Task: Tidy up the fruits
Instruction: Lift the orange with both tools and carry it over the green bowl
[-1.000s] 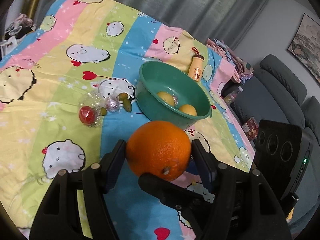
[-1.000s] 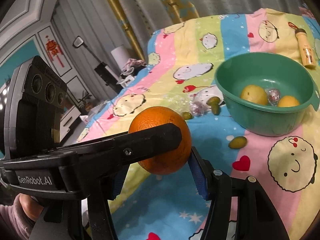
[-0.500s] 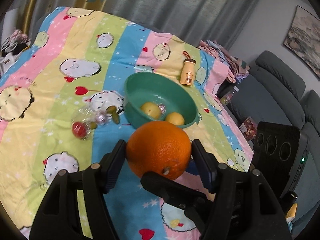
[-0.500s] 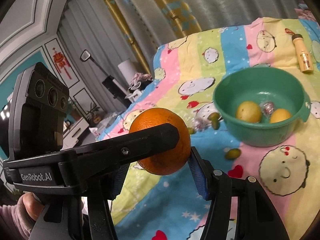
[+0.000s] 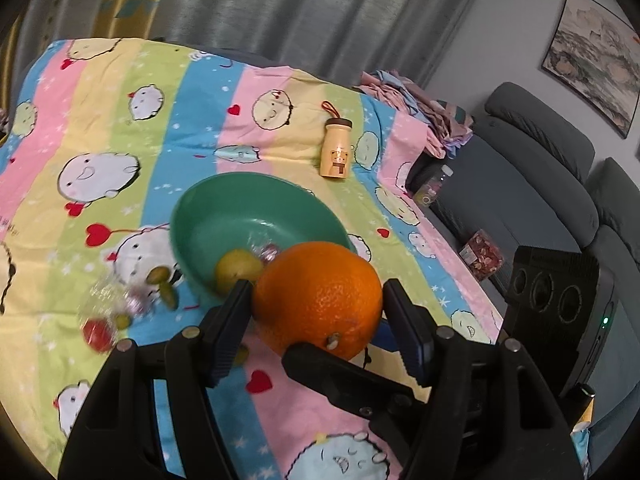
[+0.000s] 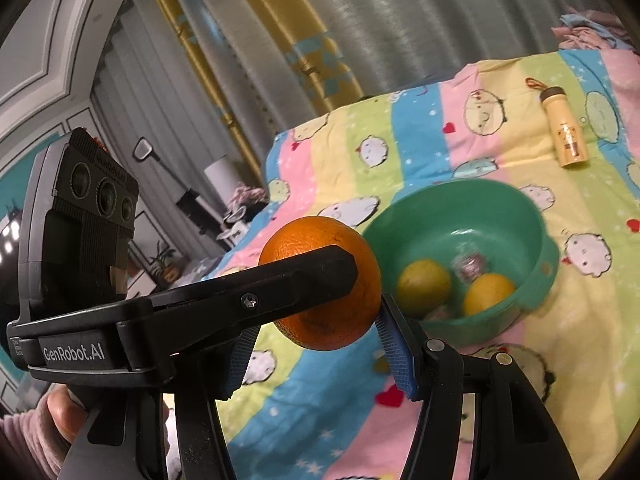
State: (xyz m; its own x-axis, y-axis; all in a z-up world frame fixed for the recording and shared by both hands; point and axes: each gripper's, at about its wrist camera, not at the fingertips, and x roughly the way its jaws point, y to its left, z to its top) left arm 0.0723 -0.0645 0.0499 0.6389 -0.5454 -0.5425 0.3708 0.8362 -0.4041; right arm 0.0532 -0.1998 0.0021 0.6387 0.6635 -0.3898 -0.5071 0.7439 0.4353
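Both grippers – left gripper (image 5: 318, 312) and right gripper (image 6: 316, 334) – pinched one orange (image 5: 318, 298) near the green bowl (image 5: 208, 224) – carrying step; next likely release over it

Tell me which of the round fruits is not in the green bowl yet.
The big orange, darker and larger, gripped between both grippers above the cloth; the two yellow fruits already lie inside the bowl.

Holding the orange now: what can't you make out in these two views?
Left wrist: the big round orange hides part of the green plastic bowl's contents; clear-wrapped items beside it are motion-blurred.
Right wrist: the left claw crosses the right claw, hiding its left pad's contact.
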